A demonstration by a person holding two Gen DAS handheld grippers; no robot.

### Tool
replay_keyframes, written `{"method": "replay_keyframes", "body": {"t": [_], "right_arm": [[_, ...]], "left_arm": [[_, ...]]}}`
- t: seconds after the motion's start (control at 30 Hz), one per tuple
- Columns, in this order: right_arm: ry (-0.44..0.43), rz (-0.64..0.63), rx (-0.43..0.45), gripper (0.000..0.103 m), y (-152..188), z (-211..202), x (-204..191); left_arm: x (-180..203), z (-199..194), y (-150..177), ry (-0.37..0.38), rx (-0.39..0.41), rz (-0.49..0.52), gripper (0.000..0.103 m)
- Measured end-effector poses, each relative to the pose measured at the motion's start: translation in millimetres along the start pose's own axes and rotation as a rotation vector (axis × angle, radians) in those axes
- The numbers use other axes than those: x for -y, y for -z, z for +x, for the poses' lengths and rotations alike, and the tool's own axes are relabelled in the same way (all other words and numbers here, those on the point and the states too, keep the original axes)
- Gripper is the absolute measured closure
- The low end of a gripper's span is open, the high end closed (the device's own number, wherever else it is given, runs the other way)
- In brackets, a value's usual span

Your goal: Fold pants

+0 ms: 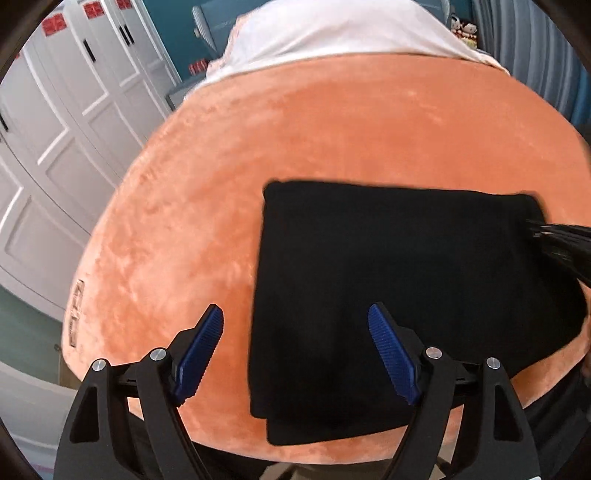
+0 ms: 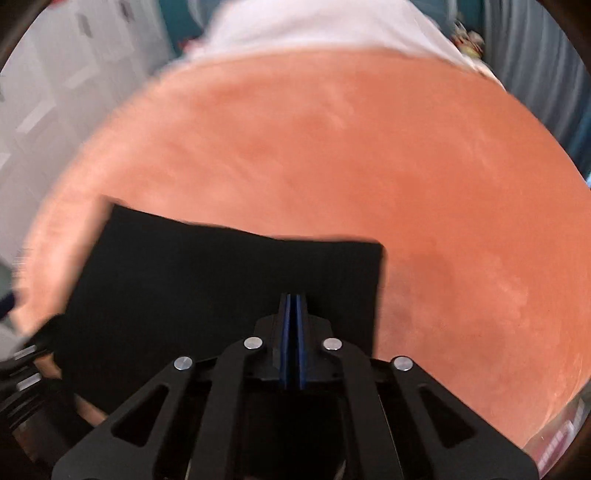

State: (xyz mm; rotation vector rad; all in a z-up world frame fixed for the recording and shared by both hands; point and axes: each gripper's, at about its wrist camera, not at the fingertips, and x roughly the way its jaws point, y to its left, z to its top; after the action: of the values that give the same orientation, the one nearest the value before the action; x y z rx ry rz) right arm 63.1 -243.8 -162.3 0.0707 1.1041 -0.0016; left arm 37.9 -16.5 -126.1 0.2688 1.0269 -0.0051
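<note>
The black pants (image 1: pixel 388 288) lie folded into a flat rectangle on an orange plush blanket (image 1: pixel 295 140). My left gripper (image 1: pixel 295 317) is open and empty, hovering over the near left edge of the pants. My right gripper (image 2: pixel 292 299) is shut with the blue pads pressed together and nothing visible between them, above the near right part of the pants (image 2: pixel 221 295). It also shows in the left wrist view (image 1: pixel 561 243) at the pants' right side. The right wrist view is blurred by motion.
The orange blanket (image 2: pixel 406 166) covers a bed, with a white sheet (image 1: pixel 332 33) at its far end. White cabinet doors (image 1: pixel 66 129) stand to the left. A grey curtain (image 1: pixel 535 48) hangs at the far right.
</note>
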Motion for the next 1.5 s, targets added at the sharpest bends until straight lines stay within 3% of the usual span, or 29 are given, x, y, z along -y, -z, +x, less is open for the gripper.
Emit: {"method": "replay_keyframes", "body": {"t": [0.07, 0.17, 0.27, 0.37, 0.5, 0.63, 0.73, 0.87, 1.17, 1.27, 1.33, 1.43, 1.47, 1.5], "right_arm": [[-0.017, 0.045, 0.005, 0.103, -7.9, 6.8, 10.2], [-0.081, 0.110, 0.049, 0.099, -10.0, -32.2, 15.3], [-0.106, 0.126, 0.092, 0.098, 7.3, -64.4, 22.3], [-0.152, 0.157, 0.081, 0.098, 31.1, -76.1, 23.6], [-0.163, 0.149, 0.044, 0.098, 60.6, -76.8, 17.8], [-0.149, 0.175, -0.026, 0.103, 76.2, -52.2, 26.6], [-0.185, 0.215, -0.027, 0.102, 74.2, -57.0, 29.3], [-0.174, 0.202, -0.007, 0.097, 70.9, -69.1, 29.2], [-0.193, 0.188, 0.014, 0.097, 70.2, -84.1, 25.1], [-0.159, 0.158, -0.038, 0.097, 73.8, -63.8, 22.0], [-0.184, 0.174, -0.078, 0.097, 78.9, -48.5, 25.3], [-0.221, 0.226, -0.065, 0.097, 77.2, -56.5, 30.3], [-0.223, 0.231, -0.053, 0.095, 74.9, -61.9, 31.3], [-0.226, 0.234, -0.043, 0.082, 73.0, -66.5, 32.7]], "left_arm": [[2.6, 7.6, 4.7, 0.007, -0.027, -0.004, 0.025], [-2.1, 17.0, 8.8, 0.015, -0.043, -0.024, 0.025], [-3.9, 23.4, 9.6, 0.023, -0.065, -0.035, 0.025], [-3.3, 24.6, 11.0, 0.022, -0.074, -0.035, 0.025], [-1.5, 24.7, 12.2, 0.020, -0.081, -0.036, 0.025], [-0.8, 26.8, 13.9, 0.018, -0.089, -0.029, 0.025], [-0.1, 24.2, 15.3, 0.001, -0.084, -0.011, 0.022], [-1.6, 23.4, 16.9, -0.001, -0.086, -0.016, 0.022], [-3.2, 19.4, 17.4, 0.000, -0.085, -0.021, 0.022], [-9.6, 23.2, 20.5, 0.029, -0.102, -0.037, 0.018], [-16.2, 30.5, 24.8, 0.079, -0.133, -0.058, 0.017], [-26.7, 32.9, 28.8, 0.142, -0.150, -0.100, 0.016], [-29.1, 30.9, 28.9, 0.148, -0.144, -0.112, 0.016], [-30.3, 29.4, 28.6, 0.149, -0.138, -0.116, 0.016]]}}
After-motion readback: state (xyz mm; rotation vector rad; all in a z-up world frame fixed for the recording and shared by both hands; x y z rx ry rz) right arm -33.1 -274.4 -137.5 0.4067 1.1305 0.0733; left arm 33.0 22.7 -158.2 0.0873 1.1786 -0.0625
